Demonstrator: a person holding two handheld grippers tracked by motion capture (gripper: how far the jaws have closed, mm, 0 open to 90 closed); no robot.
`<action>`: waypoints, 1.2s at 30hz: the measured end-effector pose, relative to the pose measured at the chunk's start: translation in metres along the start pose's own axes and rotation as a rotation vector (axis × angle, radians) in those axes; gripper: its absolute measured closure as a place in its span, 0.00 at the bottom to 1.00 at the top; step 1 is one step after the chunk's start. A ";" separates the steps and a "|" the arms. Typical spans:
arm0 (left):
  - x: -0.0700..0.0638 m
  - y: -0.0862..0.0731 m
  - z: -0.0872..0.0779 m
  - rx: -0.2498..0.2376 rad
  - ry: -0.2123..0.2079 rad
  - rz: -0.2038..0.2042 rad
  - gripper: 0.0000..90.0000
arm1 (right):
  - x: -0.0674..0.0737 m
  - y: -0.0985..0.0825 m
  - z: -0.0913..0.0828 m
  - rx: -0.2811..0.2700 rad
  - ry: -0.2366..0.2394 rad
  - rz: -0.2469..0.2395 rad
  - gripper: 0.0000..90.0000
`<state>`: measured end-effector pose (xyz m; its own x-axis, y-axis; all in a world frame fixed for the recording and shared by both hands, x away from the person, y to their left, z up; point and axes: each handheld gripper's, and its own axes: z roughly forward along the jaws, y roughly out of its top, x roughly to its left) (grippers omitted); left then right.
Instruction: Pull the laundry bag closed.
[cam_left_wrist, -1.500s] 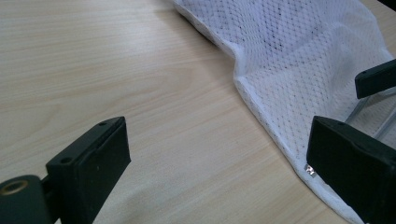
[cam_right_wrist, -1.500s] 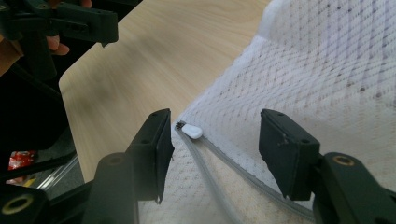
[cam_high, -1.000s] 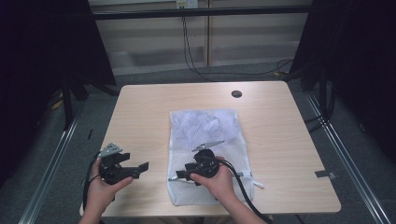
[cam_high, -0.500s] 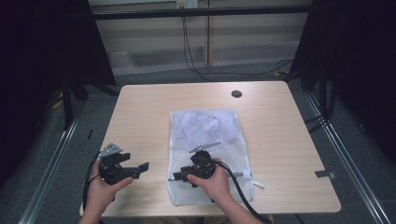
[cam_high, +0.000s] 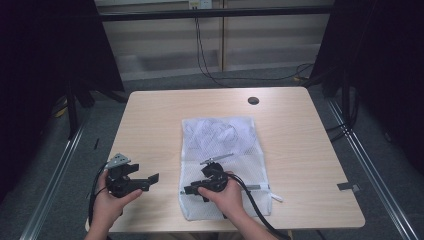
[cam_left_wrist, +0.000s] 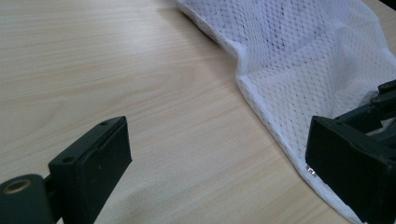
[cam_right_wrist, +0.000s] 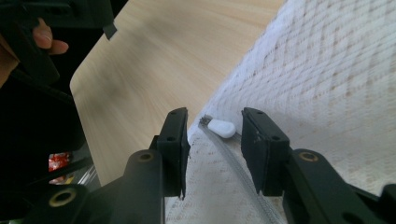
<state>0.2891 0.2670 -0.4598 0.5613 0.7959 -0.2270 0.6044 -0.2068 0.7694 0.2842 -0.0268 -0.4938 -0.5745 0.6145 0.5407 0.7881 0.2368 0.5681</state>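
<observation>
My right tongs (cam_right_wrist: 215, 140) had just been closing around the zip pull (cam_right_wrist: 221, 128) at the mesh bag's (cam_high: 225, 145) near-left corner on the worktop (cam_high: 150, 125), not yet pinching, while my left tongs (cam_high: 150, 179) waited released beside it.

Place: a lab or recording room set up for filmed handling work.
Surface (cam_high: 150, 115): a plain light wood top, placed alone in the middle of the room.
Surroundings: black curtains (cam_high: 45, 60) are hung on both sides.
Floor (cam_high: 165, 75): grey carpet, with metal rails (cam_high: 372, 175) laid along it.
Wiring: cables (cam_high: 202, 50) are run down from a wall socket (cam_high: 199, 4).
</observation>
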 end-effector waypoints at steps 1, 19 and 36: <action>0.000 0.000 0.000 -0.001 0.003 0.001 0.07 | 0.000 0.000 0.002 0.004 -0.002 0.004 0.70; 0.001 -0.001 0.001 0.010 0.003 -0.001 0.08 | 0.000 0.000 0.014 0.015 0.023 0.029 0.70; 0.002 -0.001 0.001 0.013 0.005 -0.005 0.08 | 0.002 0.002 0.021 0.031 0.042 0.053 0.82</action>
<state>0.2900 0.2687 -0.4619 0.5554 0.7999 -0.2273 0.6145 -0.2106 0.7602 0.2895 -0.0096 -0.5044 -0.5399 0.5946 0.5958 0.8239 0.2282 0.5188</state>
